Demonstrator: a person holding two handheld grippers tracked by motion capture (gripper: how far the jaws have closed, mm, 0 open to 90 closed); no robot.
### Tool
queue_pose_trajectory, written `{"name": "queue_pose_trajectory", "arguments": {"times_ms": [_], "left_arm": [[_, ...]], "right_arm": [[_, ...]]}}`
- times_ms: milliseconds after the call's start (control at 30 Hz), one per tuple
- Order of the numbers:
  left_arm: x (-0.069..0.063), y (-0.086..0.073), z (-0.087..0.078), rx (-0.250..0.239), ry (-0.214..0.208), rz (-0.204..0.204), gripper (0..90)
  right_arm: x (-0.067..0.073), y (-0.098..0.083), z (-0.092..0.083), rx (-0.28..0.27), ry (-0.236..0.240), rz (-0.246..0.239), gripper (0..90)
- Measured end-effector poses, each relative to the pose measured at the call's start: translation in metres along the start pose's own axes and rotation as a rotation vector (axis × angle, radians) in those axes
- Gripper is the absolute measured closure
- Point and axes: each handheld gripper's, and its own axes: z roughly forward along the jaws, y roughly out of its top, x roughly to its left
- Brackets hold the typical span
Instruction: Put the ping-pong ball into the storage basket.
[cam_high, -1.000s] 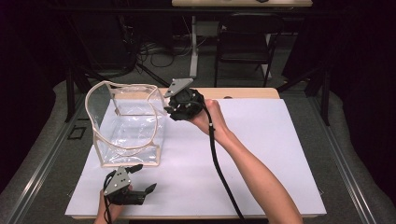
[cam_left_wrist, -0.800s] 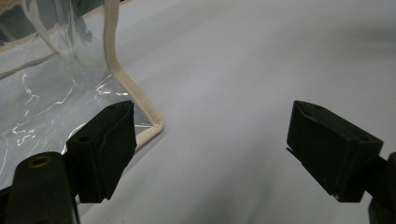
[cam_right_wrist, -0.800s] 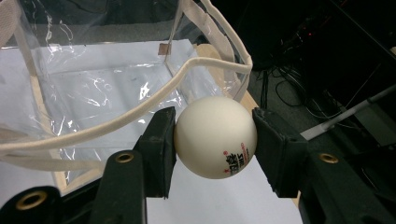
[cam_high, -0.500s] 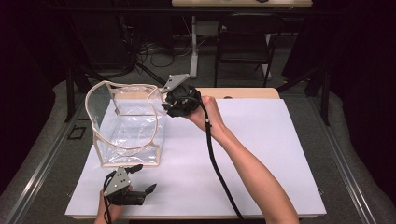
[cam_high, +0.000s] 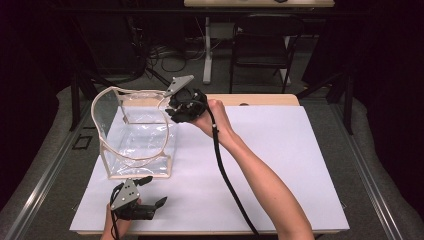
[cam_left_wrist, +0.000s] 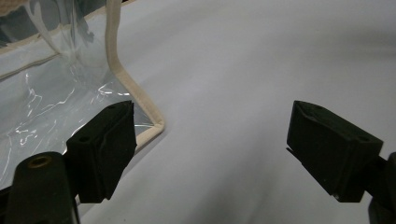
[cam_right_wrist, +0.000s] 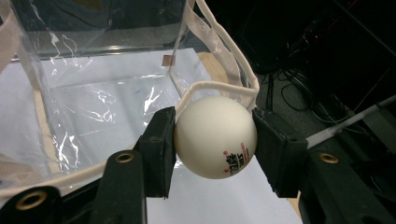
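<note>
A clear plastic bag (cam_high: 135, 137) with cream trim stands open on the white sheet (cam_high: 280, 150) at the left. My right gripper (cam_high: 172, 106) hovers at the bag's right rim, shut on a white ping-pong ball (cam_right_wrist: 215, 136) with red and black print. The ball sits just above the cream rim (cam_right_wrist: 219, 91) in the right gripper view. My left gripper (cam_high: 150, 192) rests near the table's front edge, in front of the bag, jaws wide open and empty. In the left gripper view (cam_left_wrist: 212, 149) the bag's lower corner (cam_left_wrist: 156, 126) lies just beyond the left jaw.
The wooden table edge (cam_high: 260, 99) shows behind the white sheet. A chair (cam_high: 257, 45), cables and a table leg stand on the floor beyond. A black cable (cam_high: 227, 180) trails along the person's right forearm. Bare sheet spreads to the right.
The right gripper with the ball has shifted slightly left, toward the bag's open rim. The left gripper has stayed put.
</note>
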Motion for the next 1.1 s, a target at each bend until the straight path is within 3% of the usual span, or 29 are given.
{"name": "queue_pose_trajectory", "arguments": {"times_ms": [1100], "left_arm": [[0.0, 0.0, 0.001, 0.003, -0.01, 0.006, 16.2]], "right_arm": [[0.013, 0.031, 0.015, 0.02, 0.021, -0.056, 50.8]]}}
